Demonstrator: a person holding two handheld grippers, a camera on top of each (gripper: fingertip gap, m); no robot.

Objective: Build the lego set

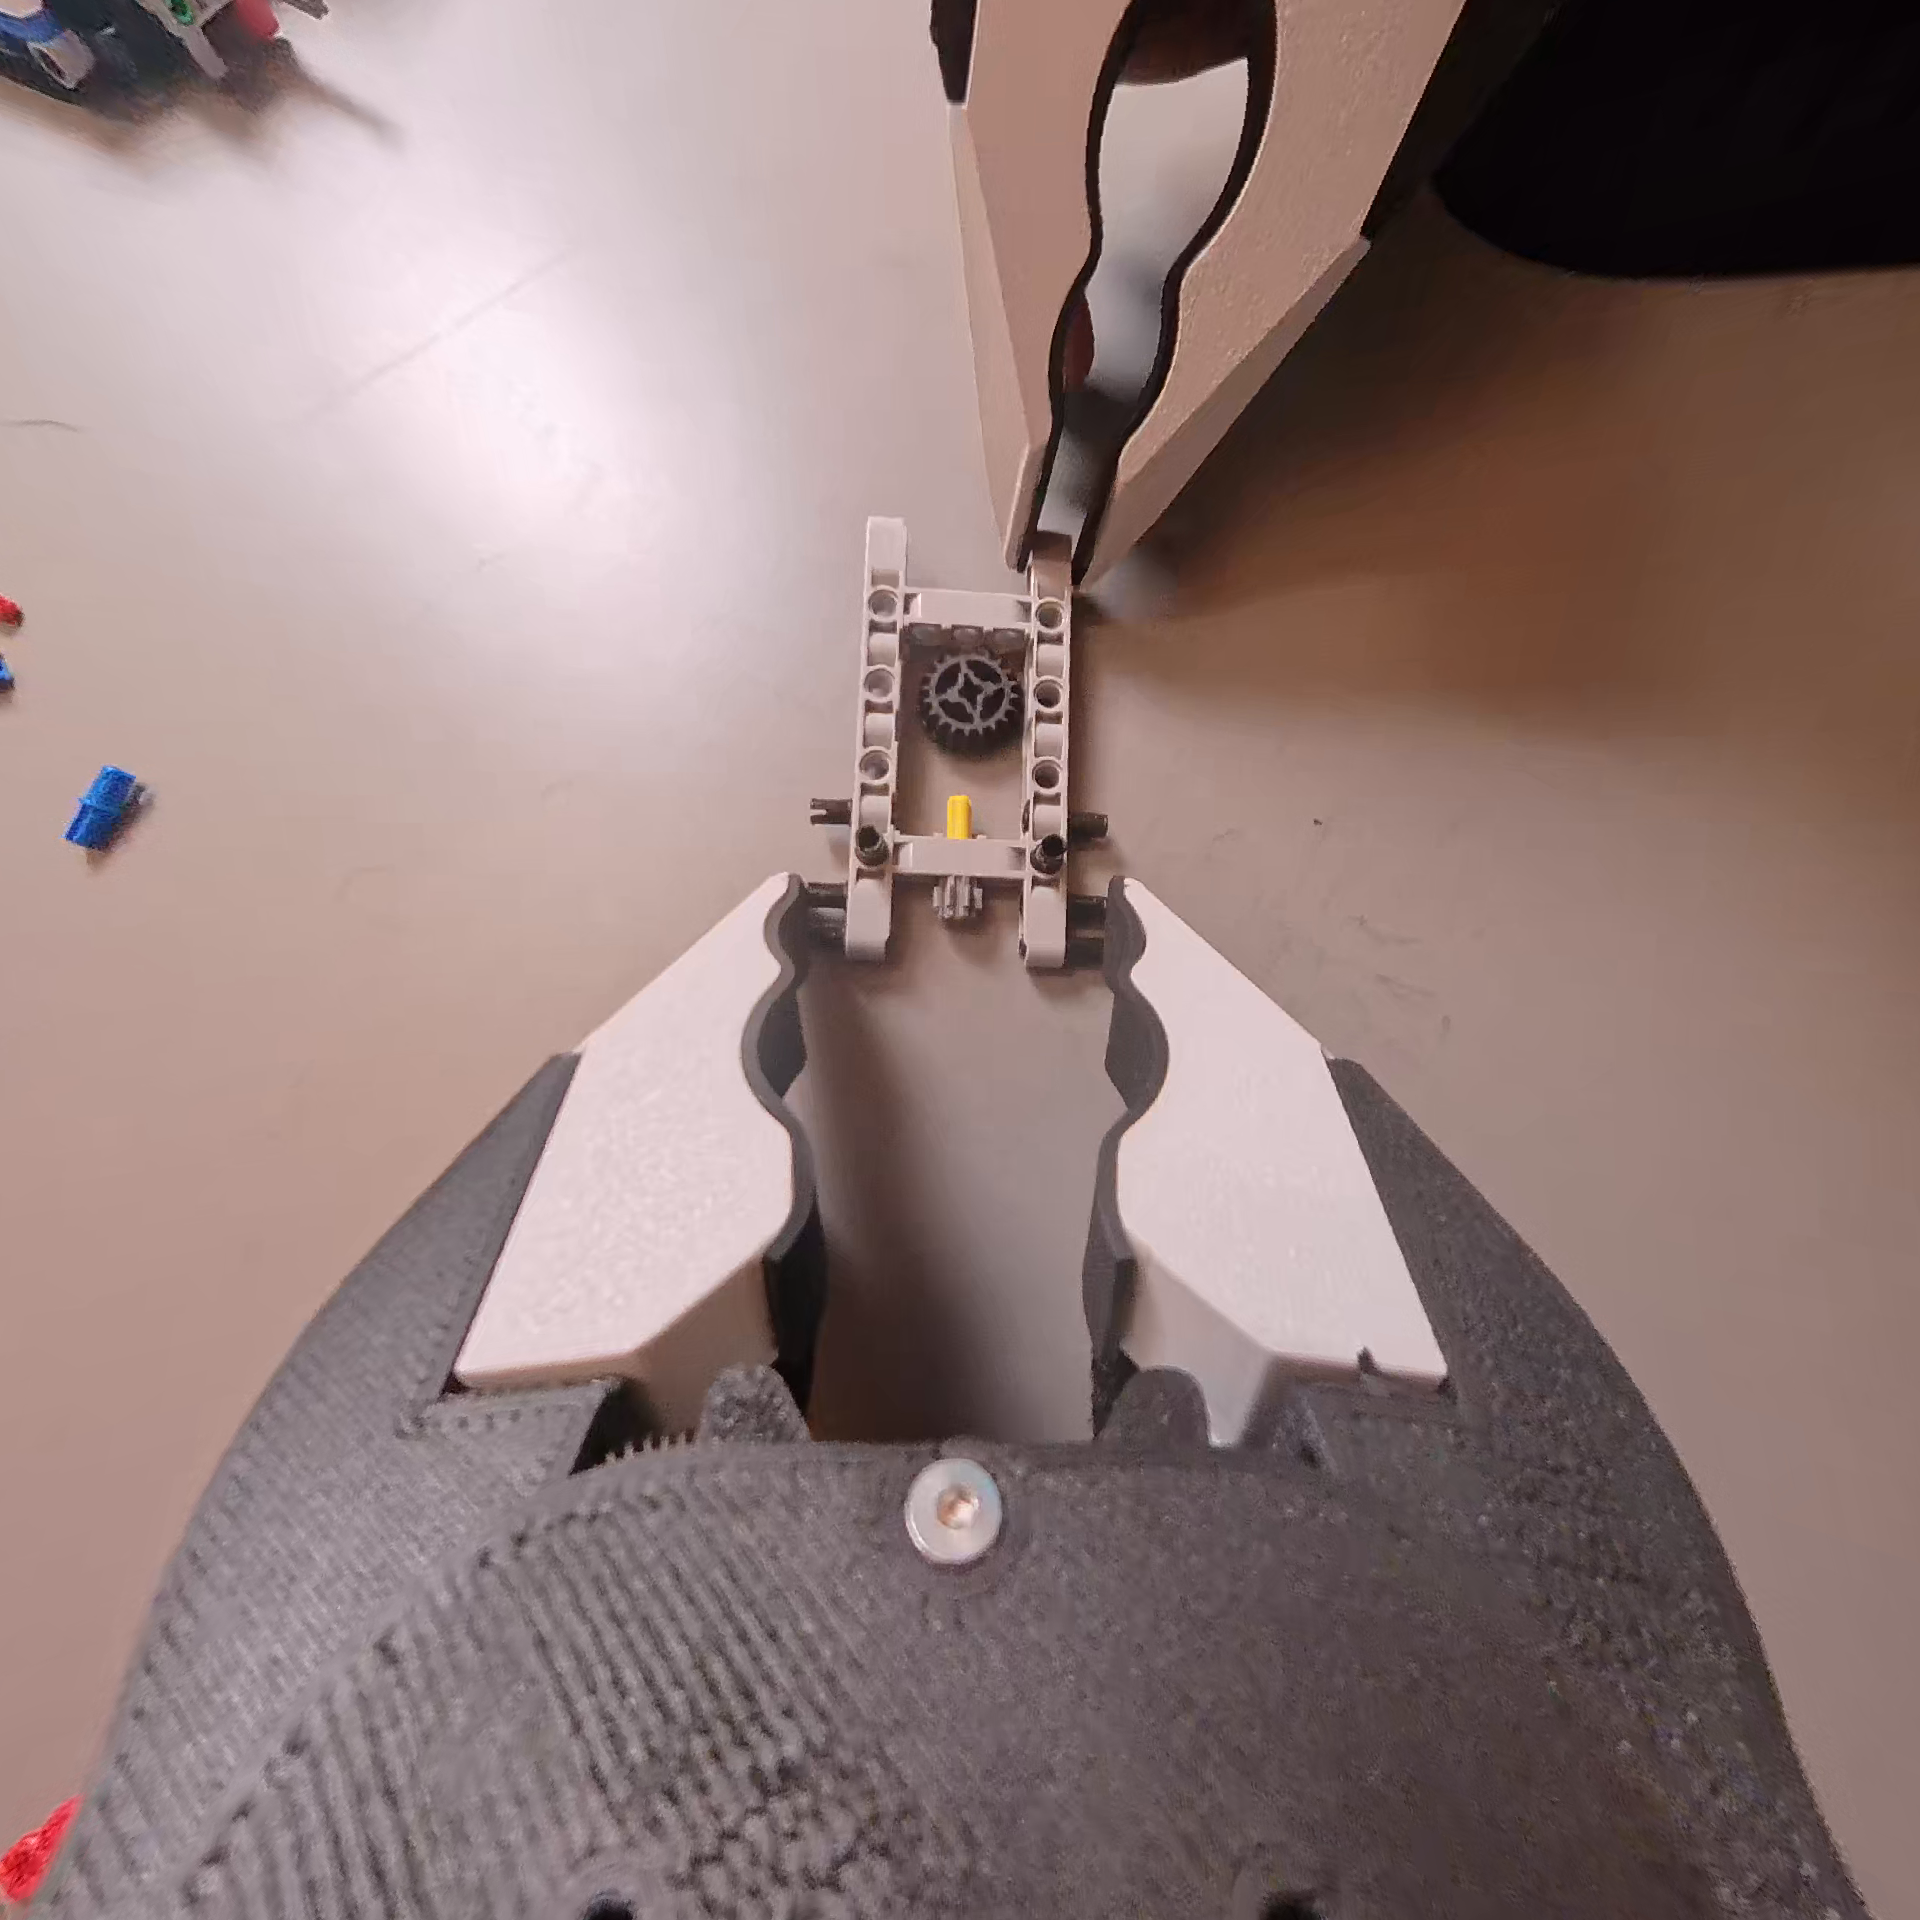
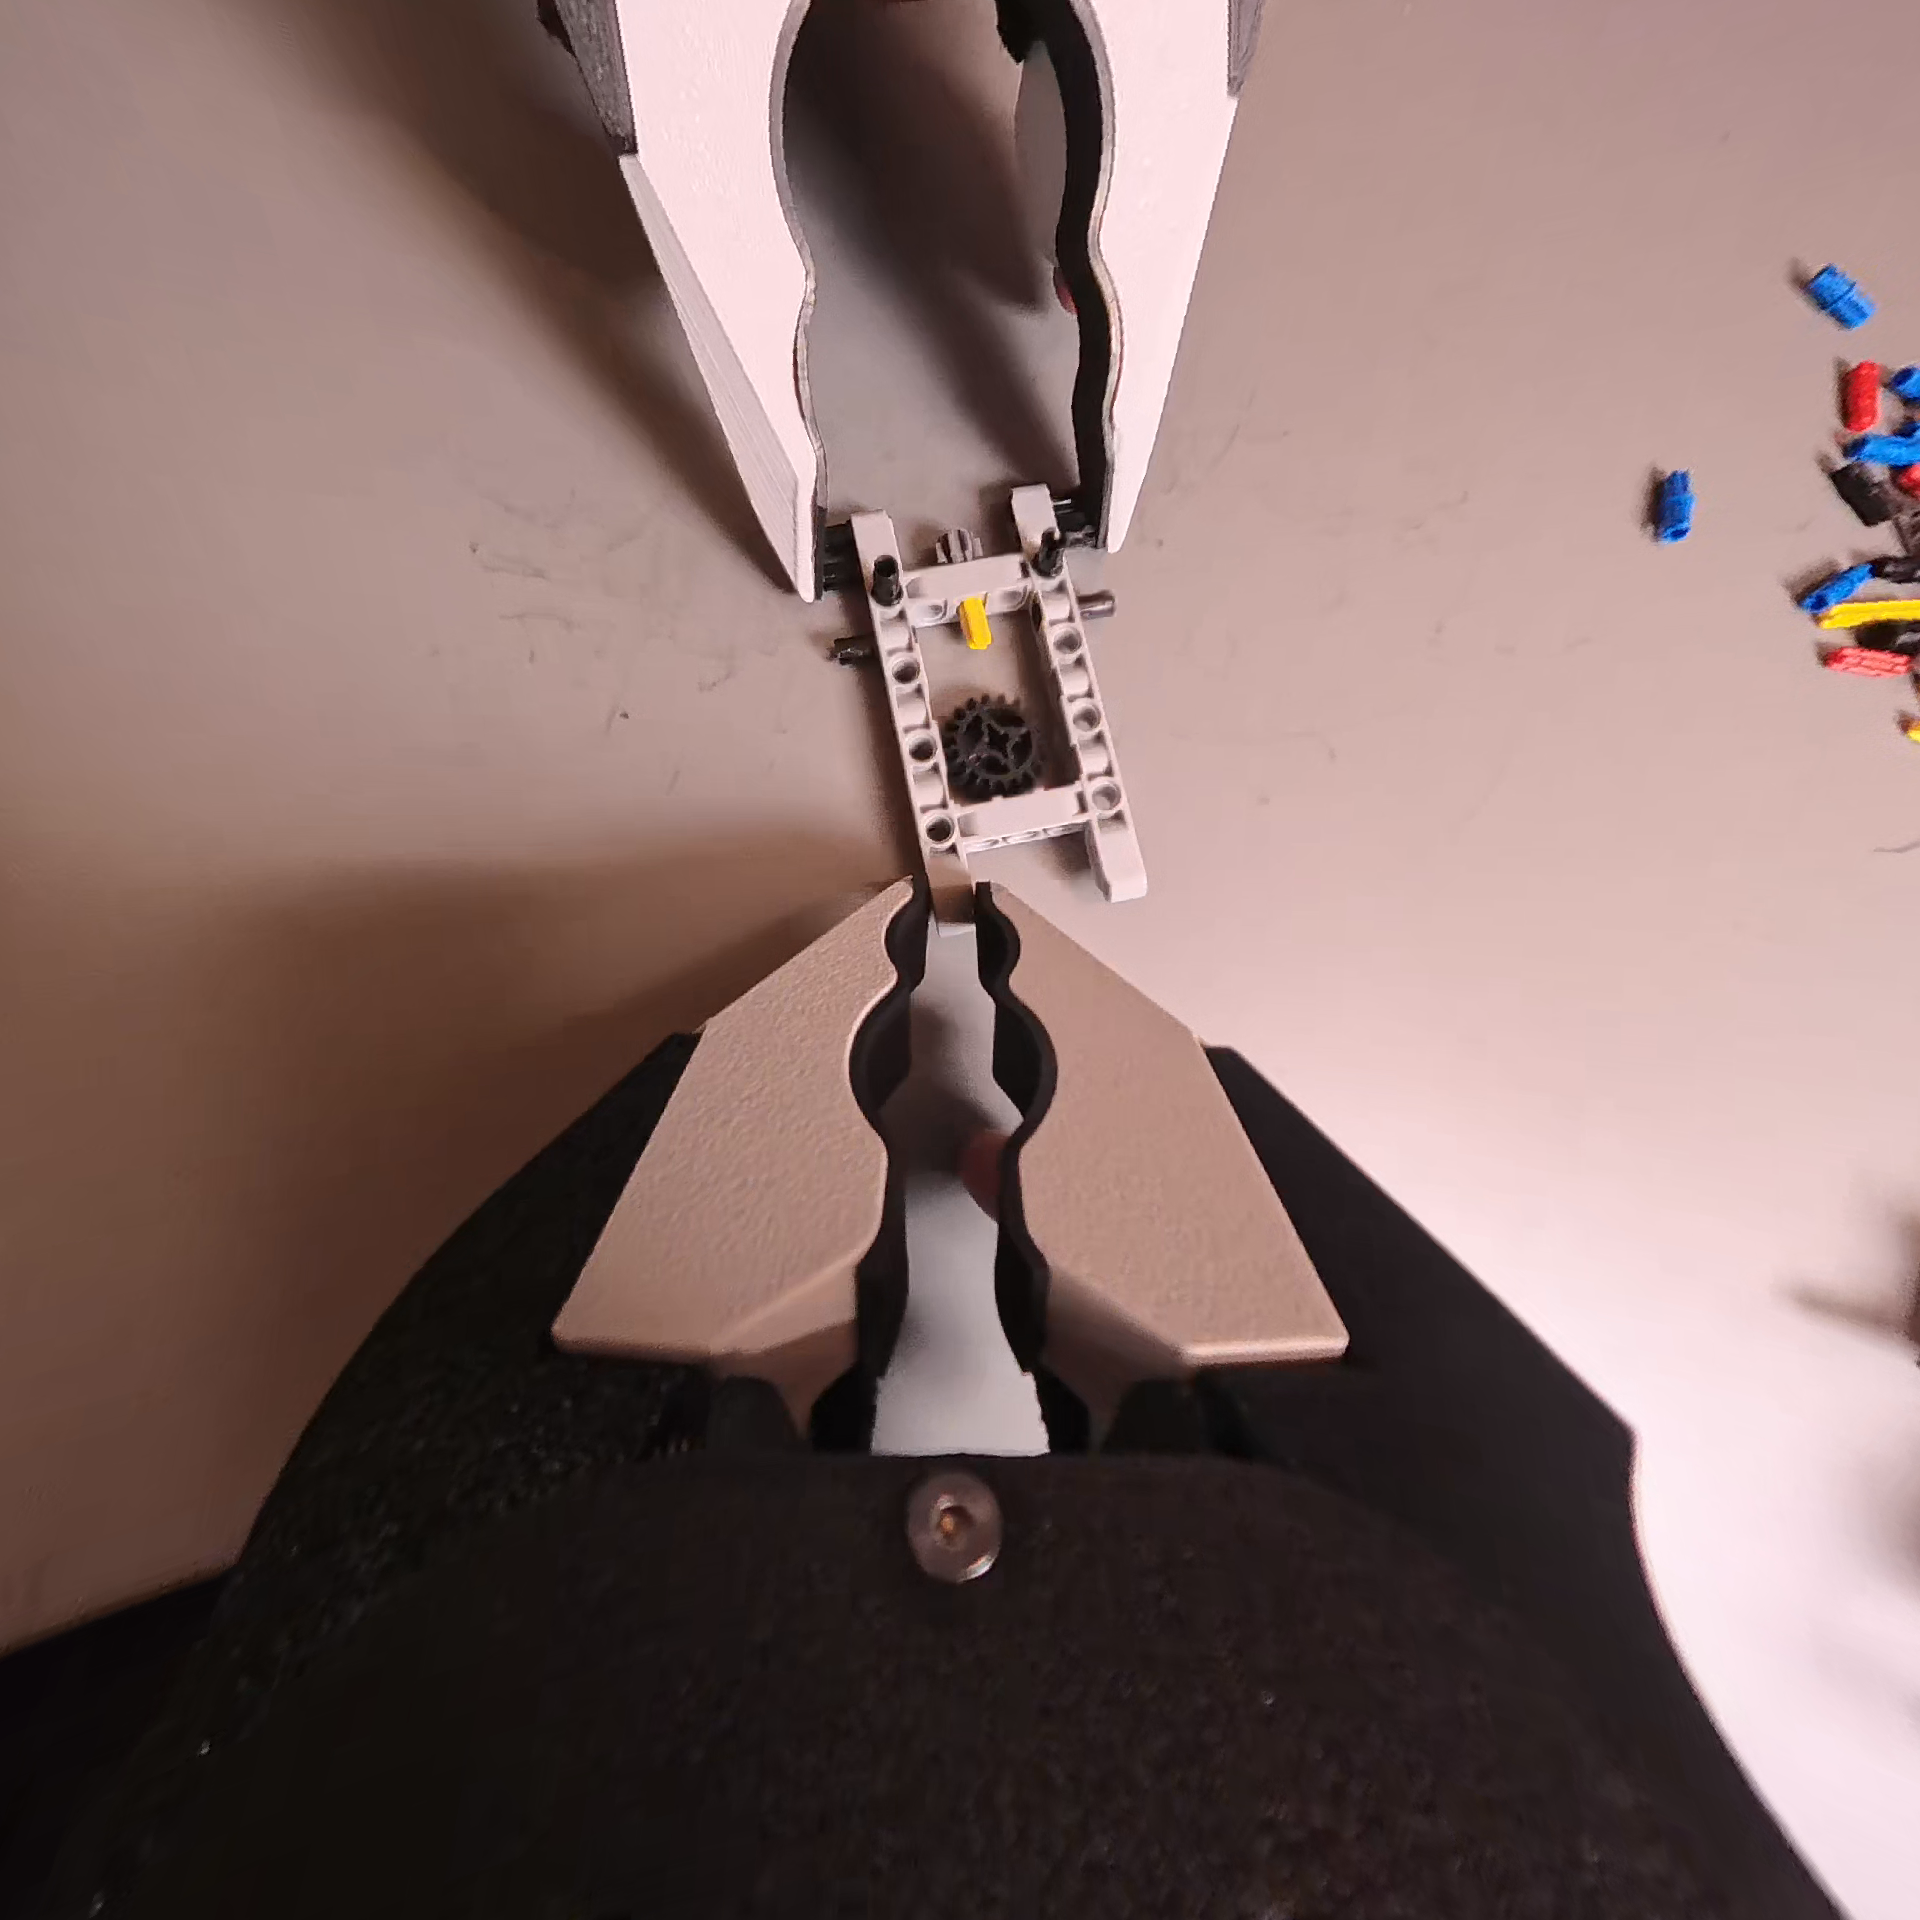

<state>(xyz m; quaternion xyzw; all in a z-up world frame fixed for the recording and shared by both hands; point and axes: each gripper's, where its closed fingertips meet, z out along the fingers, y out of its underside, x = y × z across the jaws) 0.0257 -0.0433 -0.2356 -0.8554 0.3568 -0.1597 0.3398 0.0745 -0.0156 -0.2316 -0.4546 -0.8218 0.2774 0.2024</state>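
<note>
A grey Lego Technic frame [image 1: 878,727] lies flat on the beige table [image 1: 416,416], held between both grippers. It carries a black gear [image 1: 971,698], a yellow axle [image 1: 958,816], a small grey gear [image 1: 954,899] and black pins along its sides. My left gripper [image 1: 961,914] is closed across the frame's near end, its pads pressing the side pins. My right gripper [image 1: 1049,556] comes down from the top and is shut on the far end of the frame's right beam. In the right wrist view, the right gripper [image 2: 951,904] pinches one beam end of the frame [image 2: 1070,675]. The left gripper [image 2: 956,545] clamps the opposite end.
A loose blue piece [image 1: 104,805] lies at left, and a partly built model [image 1: 104,42] sits at the top-left corner. A red piece [image 1: 42,1849] shows at bottom left. In the right wrist view a pile of small coloured pieces [image 2: 1870,520] and a blue pin [image 2: 1673,506] lie at right. The left gripper's tips are roughly 7 cm from the right gripper's.
</note>
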